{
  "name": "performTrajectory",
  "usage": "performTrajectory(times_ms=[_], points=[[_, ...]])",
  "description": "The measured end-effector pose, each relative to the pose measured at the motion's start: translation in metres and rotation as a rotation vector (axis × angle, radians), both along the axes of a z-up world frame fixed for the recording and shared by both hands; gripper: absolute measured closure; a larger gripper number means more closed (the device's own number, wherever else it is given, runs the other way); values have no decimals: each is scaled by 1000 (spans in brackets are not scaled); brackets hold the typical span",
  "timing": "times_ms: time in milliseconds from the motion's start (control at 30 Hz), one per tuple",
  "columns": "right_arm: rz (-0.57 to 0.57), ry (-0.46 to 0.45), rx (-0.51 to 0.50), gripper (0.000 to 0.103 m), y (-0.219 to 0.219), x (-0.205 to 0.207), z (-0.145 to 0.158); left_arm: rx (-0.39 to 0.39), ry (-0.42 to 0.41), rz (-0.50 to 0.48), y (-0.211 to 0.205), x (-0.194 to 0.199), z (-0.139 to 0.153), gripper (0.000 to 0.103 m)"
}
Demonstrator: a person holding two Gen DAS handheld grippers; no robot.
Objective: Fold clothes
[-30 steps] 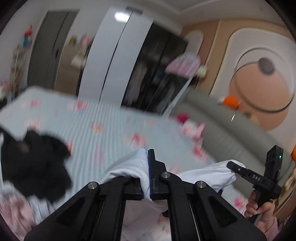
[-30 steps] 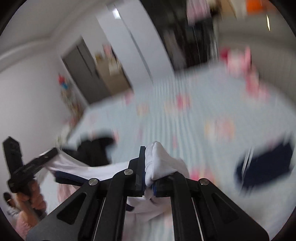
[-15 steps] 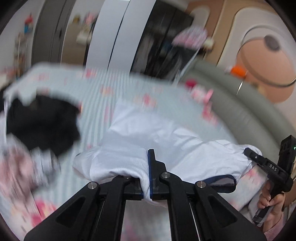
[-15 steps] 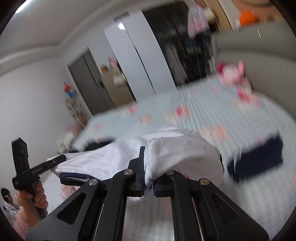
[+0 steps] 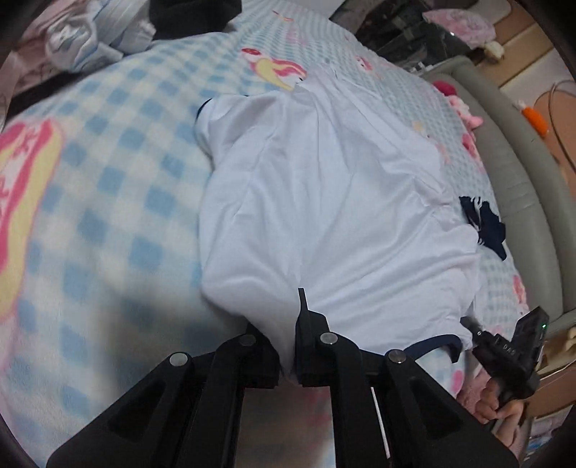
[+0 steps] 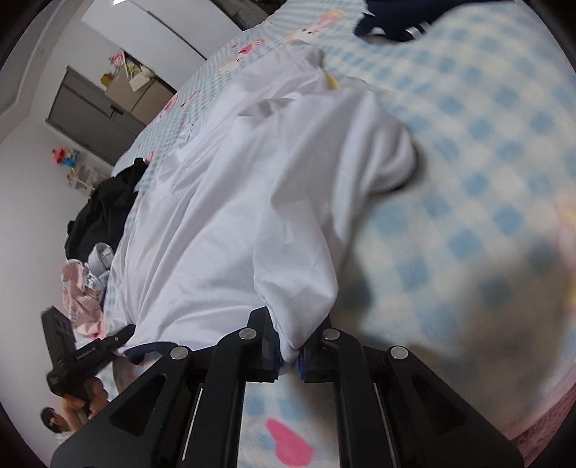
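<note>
A white shirt (image 5: pixel 324 198) with dark blue trim lies spread out on the blue-checked bed cover (image 5: pixel 108 180). My left gripper (image 5: pixel 288 360) pinches its near edge; its jaws are opening, with the cloth still between them. The right gripper (image 6: pixel 289 354) is shut on the same near edge of the white shirt (image 6: pixel 234 216), further to the right. Each one shows in the other's view, held in a hand: the right gripper (image 5: pixel 471 325) at the shirt's right corner, the left gripper (image 6: pixel 120 336) at its left corner. Both sit low over the bed cover (image 6: pixel 486 144).
A navy garment (image 5: pixel 486 223) lies right of the shirt. Black clothes (image 6: pixel 104 212) and a pink crumpled piece (image 6: pixel 79 295) lie to its left. A grey padded headboard (image 5: pixel 522 180) runs along the far side. White wardrobe doors (image 6: pixel 162 25) stand beyond the bed.
Both grippers dropped from high in the air to the bed, tilting downward. The shirt, which hung bunched between them, now lies spread flat on the cover.
</note>
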State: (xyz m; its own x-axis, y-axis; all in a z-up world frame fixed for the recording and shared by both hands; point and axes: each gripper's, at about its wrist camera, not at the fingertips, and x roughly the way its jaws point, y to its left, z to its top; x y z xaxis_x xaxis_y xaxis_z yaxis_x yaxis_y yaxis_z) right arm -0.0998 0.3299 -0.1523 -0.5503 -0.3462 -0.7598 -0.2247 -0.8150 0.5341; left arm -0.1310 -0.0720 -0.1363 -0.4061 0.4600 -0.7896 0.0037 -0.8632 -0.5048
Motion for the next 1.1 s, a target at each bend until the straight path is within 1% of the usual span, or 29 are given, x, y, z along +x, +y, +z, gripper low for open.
performTrajectory(times_ms=[33,167,200,267,333,367,400,467,500,533,633,667,733,767,800,833,867,900,1000,1067,1100], points=[[4,2,9,98,0,3,0,6,6,3,-1,2,0,94],[24,15,102,98,-9,17,14,34,33,27,1,12,2,89],[26,17,119,94,-12,21,19,59,37,41,0,18,3,88],[14,28,113,93,-11,26,27,134,46,68,-3,26,3,87],[7,51,98,93,-10,32,35,209,56,87,-7,34,3,78],[15,69,89,93,-11,35,40,239,57,93,-7,39,0,71],[29,82,80,93,-16,35,45,261,57,93,-5,42,-2,69],[64,94,60,90,-21,29,47,264,42,66,4,39,-5,69],[77,95,57,87,-26,28,46,263,37,58,8,38,-7,69],[83,82,60,83,-30,25,44,256,37,64,8,36,-7,69],[109,49,39,81,-38,25,39,235,39,81,8,32,-9,69],[110,47,32,80,-40,26,37,232,38,89,8,30,-10,68],[117,50,42,72,-46,23,35,251,30,114,5,23,-13,68],[120,54,53,72,-48,22,34,255,30,122,4,19,-13,68],[122,68,72,72,-47,25,35,246,37,122,7,16,-11,72],[112,81,111,73,-47,23,38,226,50,114,10,14,-7,75],[101,92,149,82,-47,22,40,207,63,104,14,13,-2,89],[86,96,178,99,-46,20,44,190,77,88,17,13,4,95],[56,127,241,100,-37,27,59,168,115,53,21,22,19,96],[48,139,288,100,-32,36,67,176,115,25,21,31,24,96],[37,138,284,100,-27,43,69,178,113,12,21,36,25,96]])
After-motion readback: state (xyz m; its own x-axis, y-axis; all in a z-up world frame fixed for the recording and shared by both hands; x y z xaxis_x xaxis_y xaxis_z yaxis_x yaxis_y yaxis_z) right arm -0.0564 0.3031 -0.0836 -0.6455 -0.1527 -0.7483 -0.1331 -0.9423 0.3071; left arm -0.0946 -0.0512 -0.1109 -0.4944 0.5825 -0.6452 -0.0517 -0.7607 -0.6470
